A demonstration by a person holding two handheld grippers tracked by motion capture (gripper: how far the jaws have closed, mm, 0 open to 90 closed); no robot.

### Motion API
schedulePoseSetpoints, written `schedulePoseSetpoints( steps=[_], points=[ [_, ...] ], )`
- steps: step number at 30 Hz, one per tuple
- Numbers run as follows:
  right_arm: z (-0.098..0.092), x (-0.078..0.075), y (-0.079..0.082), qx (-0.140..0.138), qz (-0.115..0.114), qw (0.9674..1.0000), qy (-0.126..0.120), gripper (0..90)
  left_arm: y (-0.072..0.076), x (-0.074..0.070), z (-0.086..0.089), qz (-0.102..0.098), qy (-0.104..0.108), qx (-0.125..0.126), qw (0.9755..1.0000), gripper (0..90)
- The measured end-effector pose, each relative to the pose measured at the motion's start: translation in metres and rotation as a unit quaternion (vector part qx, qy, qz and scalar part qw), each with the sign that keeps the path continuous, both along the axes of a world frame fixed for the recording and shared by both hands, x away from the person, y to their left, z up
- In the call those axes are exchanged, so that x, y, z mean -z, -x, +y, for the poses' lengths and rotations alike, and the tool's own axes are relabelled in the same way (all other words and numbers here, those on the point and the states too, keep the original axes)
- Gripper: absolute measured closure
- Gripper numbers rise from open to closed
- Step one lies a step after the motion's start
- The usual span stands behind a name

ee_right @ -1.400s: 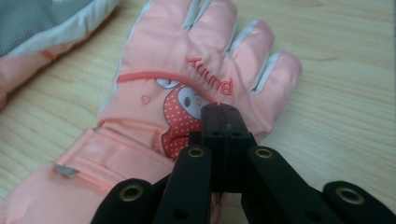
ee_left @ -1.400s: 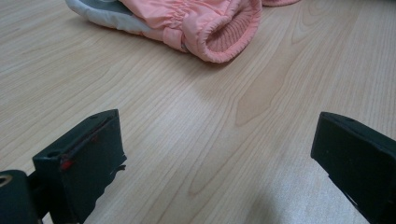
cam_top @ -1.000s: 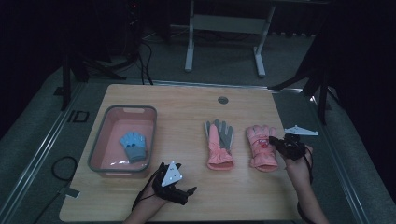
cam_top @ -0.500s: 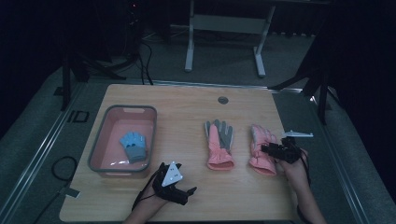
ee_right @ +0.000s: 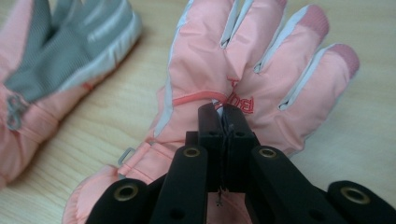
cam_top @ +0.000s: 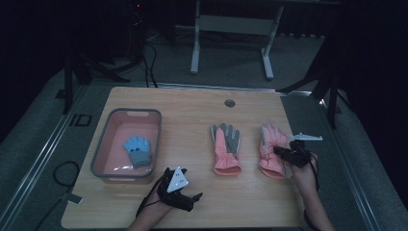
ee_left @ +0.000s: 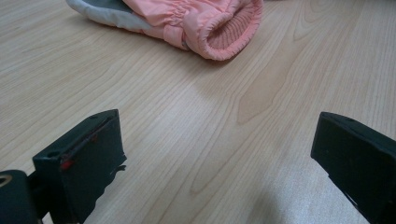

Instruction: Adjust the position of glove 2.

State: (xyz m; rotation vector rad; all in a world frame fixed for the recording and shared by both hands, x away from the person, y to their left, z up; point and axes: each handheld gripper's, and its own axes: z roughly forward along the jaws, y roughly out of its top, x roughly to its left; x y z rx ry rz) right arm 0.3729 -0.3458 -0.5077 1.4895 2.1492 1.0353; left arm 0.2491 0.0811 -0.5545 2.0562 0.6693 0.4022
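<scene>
Pink glove [ee_right: 243, 70] pinched in right gripper [ee_right: 223, 109] jaws just closed, left gripper [ee_left: 215, 154] jaws wide, empty

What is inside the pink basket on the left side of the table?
A small blue glove lies on the floor of the pink basket, toward its right wall. Nothing else shows inside; whatever the glove covers cannot be seen.

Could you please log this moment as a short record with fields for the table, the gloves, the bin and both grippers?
table: wooden table
right pink glove: back up, near the table's right edge
left pink glove: grey palm up, mid-table
bin: pink bin, on the left
blue glove: lies inside the bin
right gripper: jaws have just closed, pinching the fabric on the back of the right pink glove
left gripper: jaws wide open over bare wood, holding nothing
</scene>
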Motion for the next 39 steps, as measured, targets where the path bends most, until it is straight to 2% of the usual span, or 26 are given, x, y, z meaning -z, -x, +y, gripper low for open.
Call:
schedulePoseSetpoints(
  steps=[3,10,16,20,24,28,36,39],
  points=[
    [-0.001,-0.017,0.001,0.002,-0.015,0.9998,-0.010,88.3,0.000,0.000,0.000,0.001,0.000,-0.001,1.0000,2.6],
    [0.014,-0.066,0.004,-0.005,-0.050,0.9987,0.004,88.2,0.000,0.000,0.001,0.001,0.001,-0.002,1.0000,2.6],
    [0.039,-0.099,0.008,-0.011,-0.072,0.9973,0.009,88.2,0.000,0.000,0.001,0.001,0.002,-0.001,1.0000,2.6],
    [0.063,-0.110,0.010,-0.027,-0.077,0.9967,0.005,88.2,0.000,-0.001,0.001,0.000,0.003,-0.001,1.0000,2.6],
    [0.090,-0.115,0.011,-0.040,-0.078,0.9961,0.004,88.2,0.000,-0.001,0.002,0.001,0.005,-0.002,1.0000,2.6],
    [0.113,-0.113,0.012,-0.053,-0.073,0.9959,-0.005,88.2,0.001,-0.001,0.002,0.000,0.005,-0.002,1.0000,2.6],
    [0.149,-0.097,0.013,-0.070,-0.054,0.9961,-0.007,88.2,0.001,-0.002,0.002,-0.001,0.005,-0.001,1.0000,2.6],
    [0.159,-0.087,0.013,-0.073,-0.048,0.9961,0.009,88.1,0.001,-0.002,0.003,-0.001,0.005,-0.001,1.0000,2.6]
  ],
)
